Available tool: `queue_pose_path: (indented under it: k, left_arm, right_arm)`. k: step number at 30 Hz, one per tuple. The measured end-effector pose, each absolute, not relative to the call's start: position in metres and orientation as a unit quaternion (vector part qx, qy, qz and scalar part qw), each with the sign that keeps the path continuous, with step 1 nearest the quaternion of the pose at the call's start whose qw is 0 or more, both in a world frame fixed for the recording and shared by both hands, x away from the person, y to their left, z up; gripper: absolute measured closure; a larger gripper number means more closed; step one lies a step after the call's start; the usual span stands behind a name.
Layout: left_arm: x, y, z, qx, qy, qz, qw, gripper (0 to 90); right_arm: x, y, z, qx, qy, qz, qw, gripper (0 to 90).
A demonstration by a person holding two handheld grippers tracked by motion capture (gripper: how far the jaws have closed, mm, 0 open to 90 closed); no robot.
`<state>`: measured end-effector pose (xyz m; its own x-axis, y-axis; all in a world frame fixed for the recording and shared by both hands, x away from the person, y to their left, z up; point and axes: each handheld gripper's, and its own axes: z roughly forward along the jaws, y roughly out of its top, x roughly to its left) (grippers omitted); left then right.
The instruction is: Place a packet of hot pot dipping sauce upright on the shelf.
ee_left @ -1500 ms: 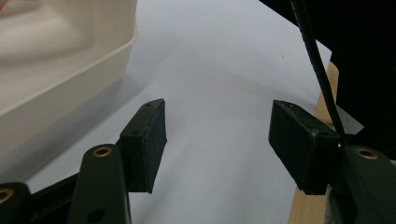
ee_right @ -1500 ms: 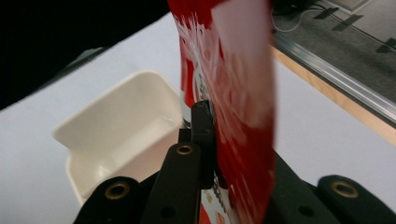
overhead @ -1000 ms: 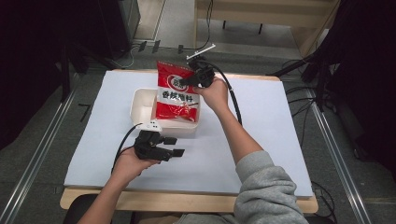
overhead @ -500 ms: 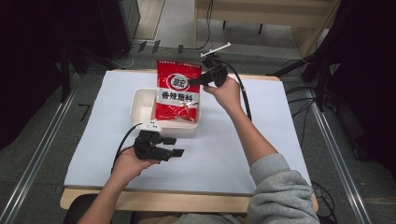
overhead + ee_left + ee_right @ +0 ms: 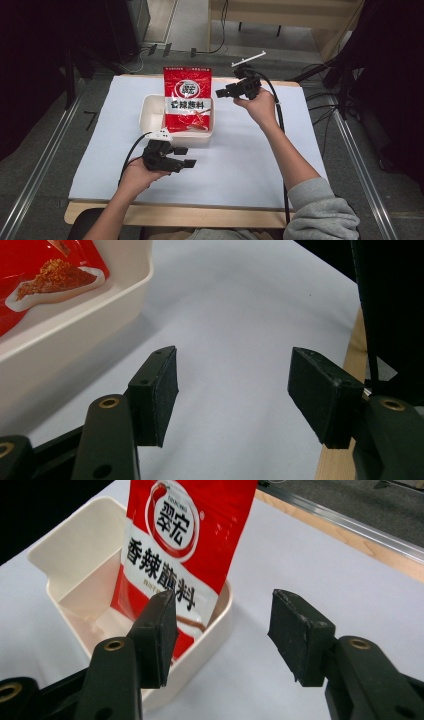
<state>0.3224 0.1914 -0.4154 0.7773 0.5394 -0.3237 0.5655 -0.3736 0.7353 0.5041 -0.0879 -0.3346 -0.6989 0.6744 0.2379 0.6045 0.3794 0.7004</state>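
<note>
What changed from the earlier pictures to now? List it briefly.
The right gripper let go of the red seasoning packet: its jaws have just been opening, nothing is between them now, and it drew away to the right of the packet. The packet settled, leaning in the cream tray. The left gripper stayed open near the tray's front; the tray kept its place.

A person's two forearms reach in from the near edge. The left hand [image 5: 137,175] holds the left gripper [image 5: 186,157] low and level, its jaws apart with nothing between them. The right arm, in a grey sleeve [image 5: 320,212], stretches farther forward; the right gripper [image 5: 221,93] points leftward, its jaws having just opened, empty.
</note>
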Motion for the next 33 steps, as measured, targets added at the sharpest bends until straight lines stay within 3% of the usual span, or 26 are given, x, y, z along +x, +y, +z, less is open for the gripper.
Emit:
queue_pose_path:
  k: [19, 22, 33]
  left_arm:
    - [0.323, 0.194, -0.416, 0.829, 0.338, -0.011, 0.446, 36.5]
    - [0.323, 0.194, -0.416, 0.829, 0.339, -0.010, 0.444, 36.3]
    - [0.322, 0.193, -0.415, 0.827, 0.334, -0.019, 0.451, 35.3]
  right_arm:
    - [0.425, -0.131, -0.351, 0.348, 0.834, 0.428, 0.032, 45.5]
    - [0.413, -0.136, -0.359, 0.341, 0.831, 0.439, 0.018, 45.7]
    - [0.371, -0.145, -0.393, 0.317, 0.840, 0.440, 0.036, 43.2]
